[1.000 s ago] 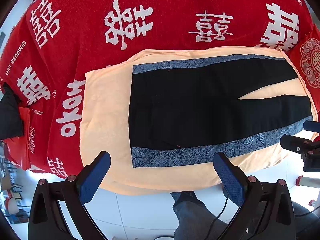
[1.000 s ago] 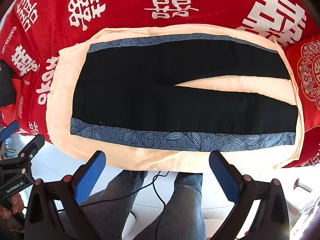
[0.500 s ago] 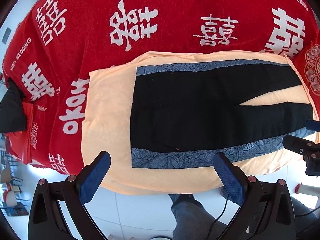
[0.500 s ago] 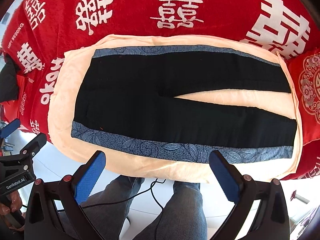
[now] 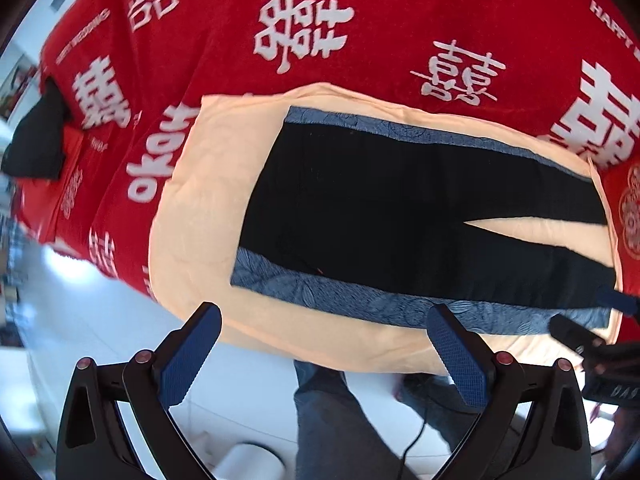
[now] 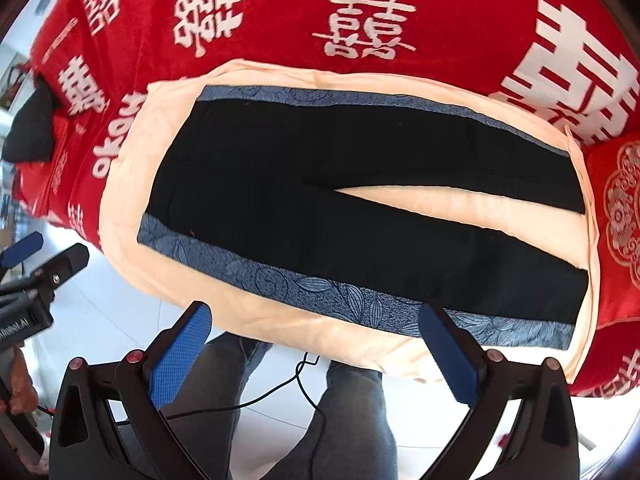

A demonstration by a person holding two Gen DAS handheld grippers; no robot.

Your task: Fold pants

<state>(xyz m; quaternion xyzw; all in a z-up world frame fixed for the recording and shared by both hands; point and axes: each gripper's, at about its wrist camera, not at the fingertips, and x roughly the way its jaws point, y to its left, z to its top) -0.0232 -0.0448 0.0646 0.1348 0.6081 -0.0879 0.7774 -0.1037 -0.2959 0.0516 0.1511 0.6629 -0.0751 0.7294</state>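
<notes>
Both hand-held grippers, left (image 5: 324,344) and right (image 6: 316,342), hover wide-jawed over flat pants (image 6: 320,184).

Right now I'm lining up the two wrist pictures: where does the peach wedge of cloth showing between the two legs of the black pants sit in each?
Left wrist view: the peach wedge between the black pants' legs lies right of centre, its tip pointing left.
Right wrist view: the same wedge lies near centre, widening toward the right.
Shared landmark: the blue leaf-patterned side stripe along the pants' near edge.
</notes>
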